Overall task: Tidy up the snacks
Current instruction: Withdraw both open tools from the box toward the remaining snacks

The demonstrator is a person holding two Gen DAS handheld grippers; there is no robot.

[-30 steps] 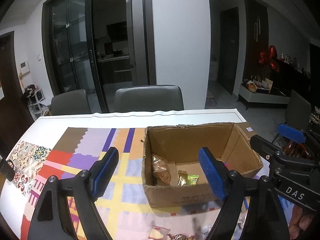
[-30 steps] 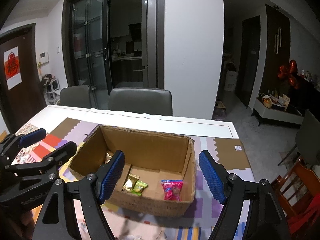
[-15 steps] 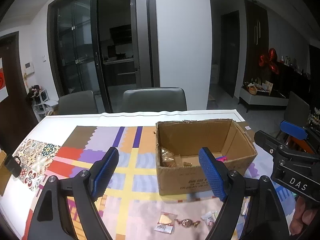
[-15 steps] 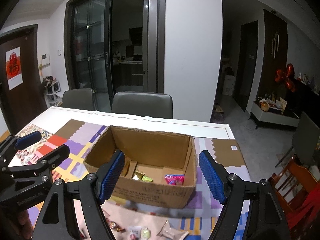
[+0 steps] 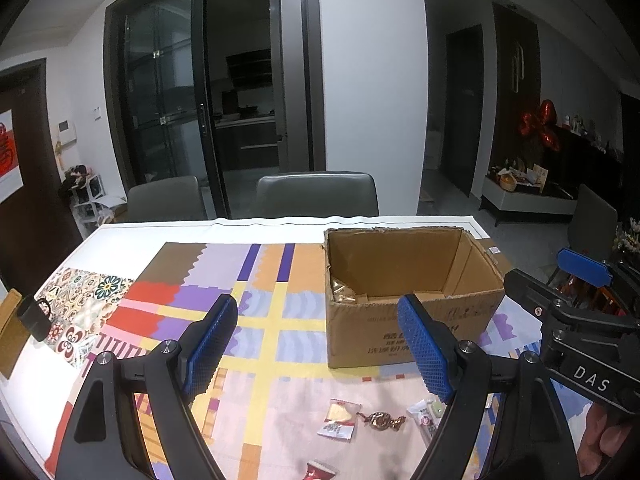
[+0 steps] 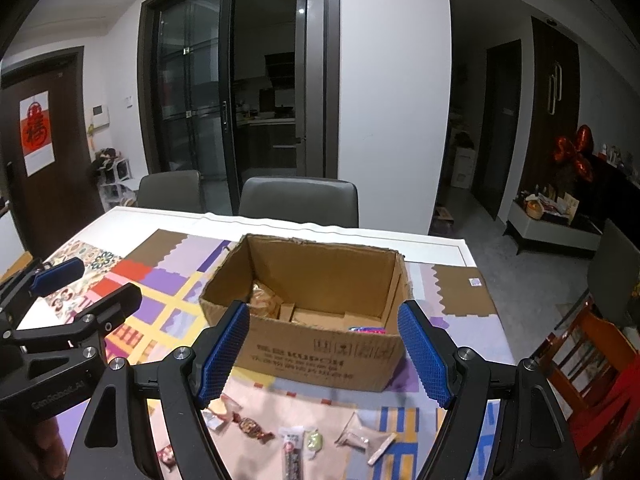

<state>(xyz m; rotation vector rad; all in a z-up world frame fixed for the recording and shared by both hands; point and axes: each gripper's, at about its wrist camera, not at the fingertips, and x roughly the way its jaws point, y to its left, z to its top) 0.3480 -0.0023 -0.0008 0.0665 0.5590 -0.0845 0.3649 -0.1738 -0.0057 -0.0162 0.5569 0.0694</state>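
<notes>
An open cardboard box (image 5: 404, 334) (image 6: 320, 354) stands on the patterned tablecloth and holds a few wrapped snacks. Loose snacks lie in front of it: a clear packet (image 5: 339, 418), a brown twisted candy (image 5: 381, 421) (image 6: 251, 427), a white-green packet (image 5: 426, 414), a long dark bar (image 6: 292, 454) and a green candy (image 6: 313, 441). My left gripper (image 5: 318, 354) is open and empty, above the cloth left of the box. My right gripper (image 6: 323, 354) is open and empty, in front of the box above the loose snacks.
The white table (image 6: 436, 242) carries a colourful cloth (image 5: 168, 304). Grey chairs (image 5: 318, 194) stand at its far side. A black object (image 5: 34, 318) lies at the left edge. An orange wooden chair (image 6: 588, 354) stands at the right.
Both grippers have pulled back and up from the box, so the loose snacks in front of it have come into view. Both stay open and empty.
</notes>
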